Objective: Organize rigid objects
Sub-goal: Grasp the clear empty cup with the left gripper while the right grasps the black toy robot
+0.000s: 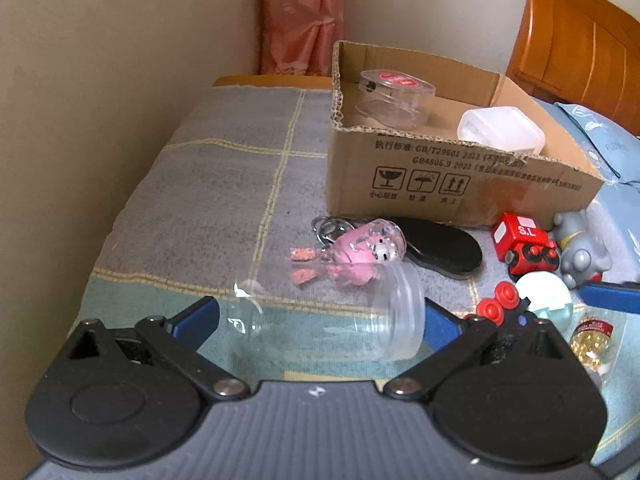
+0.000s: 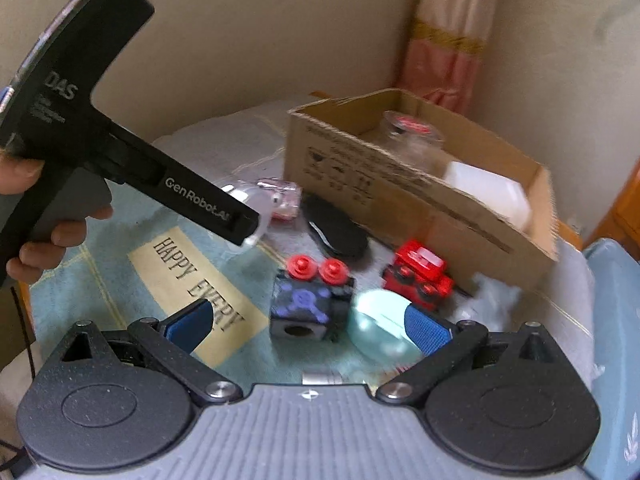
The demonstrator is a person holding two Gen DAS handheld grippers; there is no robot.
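My left gripper (image 1: 320, 316) is shut on a clear plastic jar (image 1: 332, 316), held sideways above the checked cloth. Beyond it lie a pink pig keychain (image 1: 360, 250) and a black sole-shaped piece (image 1: 444, 246). A cardboard box (image 1: 460, 184) holds a clear round container (image 1: 396, 98) and a white plastic box (image 1: 500, 132). My right gripper (image 2: 310, 320) is open, low over a black cube with red knobs (image 2: 310, 300) and a pale green ball (image 2: 380, 330). A red toy train (image 2: 418, 274) sits by the cardboard box (image 2: 400, 200).
A grey elephant figure (image 1: 580, 248) and a jar of gold beads (image 1: 592, 340) lie at the right. The left tool body (image 2: 120, 152) crosses the right wrist view. A wall runs along the left, and a wooden headboard (image 1: 580, 44) stands behind.
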